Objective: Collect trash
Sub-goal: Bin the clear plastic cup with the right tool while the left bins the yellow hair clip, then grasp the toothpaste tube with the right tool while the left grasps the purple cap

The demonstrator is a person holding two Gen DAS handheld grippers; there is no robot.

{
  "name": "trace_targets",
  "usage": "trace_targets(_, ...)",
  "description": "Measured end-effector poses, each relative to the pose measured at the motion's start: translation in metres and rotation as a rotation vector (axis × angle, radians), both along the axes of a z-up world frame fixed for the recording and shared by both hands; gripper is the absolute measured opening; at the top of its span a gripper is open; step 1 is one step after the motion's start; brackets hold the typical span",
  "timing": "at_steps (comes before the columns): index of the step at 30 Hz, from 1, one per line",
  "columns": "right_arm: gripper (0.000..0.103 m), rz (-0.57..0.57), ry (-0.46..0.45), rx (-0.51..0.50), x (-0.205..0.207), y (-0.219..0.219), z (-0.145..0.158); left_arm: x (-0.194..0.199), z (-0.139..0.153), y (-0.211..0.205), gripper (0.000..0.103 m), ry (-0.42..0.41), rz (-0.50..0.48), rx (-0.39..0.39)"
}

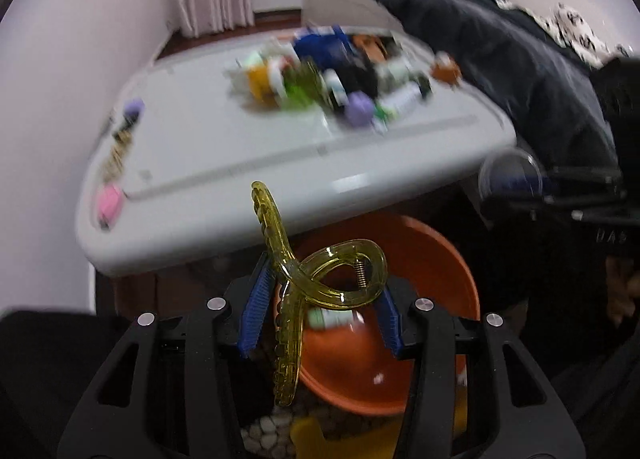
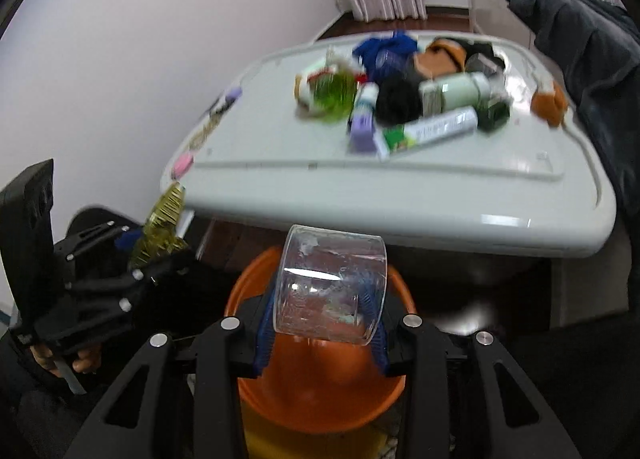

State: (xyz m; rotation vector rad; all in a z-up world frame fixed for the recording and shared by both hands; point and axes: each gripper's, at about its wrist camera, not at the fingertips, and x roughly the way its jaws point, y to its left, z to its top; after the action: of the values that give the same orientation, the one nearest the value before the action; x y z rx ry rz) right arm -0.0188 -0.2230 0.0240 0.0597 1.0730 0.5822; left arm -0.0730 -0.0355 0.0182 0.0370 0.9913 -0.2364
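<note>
My left gripper [image 1: 320, 313] is shut on a yellow translucent hair claw clip [image 1: 298, 283], held above an orange bin [image 1: 440, 259] below the table's front edge. My right gripper [image 2: 322, 335] is shut on a clear plastic cup [image 2: 332, 287] lying sideways between the blue pads, also above the orange bin [image 2: 320, 399]. The left gripper [image 2: 100, 283] with the clip [image 2: 162, 227] shows at the left of the right wrist view. The cup and right gripper [image 1: 516, 179] show at the right of the left wrist view.
A white table [image 2: 400, 187] carries a pile of items: a toothpaste box [image 2: 432, 129], green cup [image 2: 334, 97], purple block [image 2: 362, 131], bottles, dark cloth. A pink item [image 2: 183, 163] lies at its left edge. A black jacket [image 2: 580, 39] hangs at the right. A white wall is on the left.
</note>
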Motion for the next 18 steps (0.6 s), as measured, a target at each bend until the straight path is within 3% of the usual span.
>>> trace_targets(4,0.039,0.025,0.05,-0.033,-0.006,0.008,-0.016,0.005,-0.017,-0.004,0.051,0.07,-0.026,-0.006)
trace_targets(5,0.048,0.029,0.075,-0.046,-0.005,0.01,-0.022,0.003,-0.019,-0.004,0.072,0.087,-0.028,-0.003)
trace_targets(6,0.071,0.03,0.103,-0.062,-0.003,0.011,-0.03,0.004,-0.025,-0.004,0.088,0.111,-0.015,0.015)
trace_targets(7,0.077,0.023,0.116,-0.072,0.0,0.01,-0.035,0.005,-0.029,-0.003,0.089,0.129,-0.011,0.019)
trace_targets(12,0.075,-0.04,0.132,-0.025,0.013,-0.007,-0.035,0.012,-0.038,0.004,0.089,0.181,0.0,-0.02)
trace_targets(16,0.074,-0.122,0.06,-0.022,0.045,-0.022,-0.017,0.016,-0.032,0.005,0.089,0.157,-0.01,-0.041)
trace_targets(18,0.067,-0.208,0.049,0.002,0.072,-0.034,-0.013,0.02,-0.027,0.003,0.089,0.131,-0.009,-0.033)
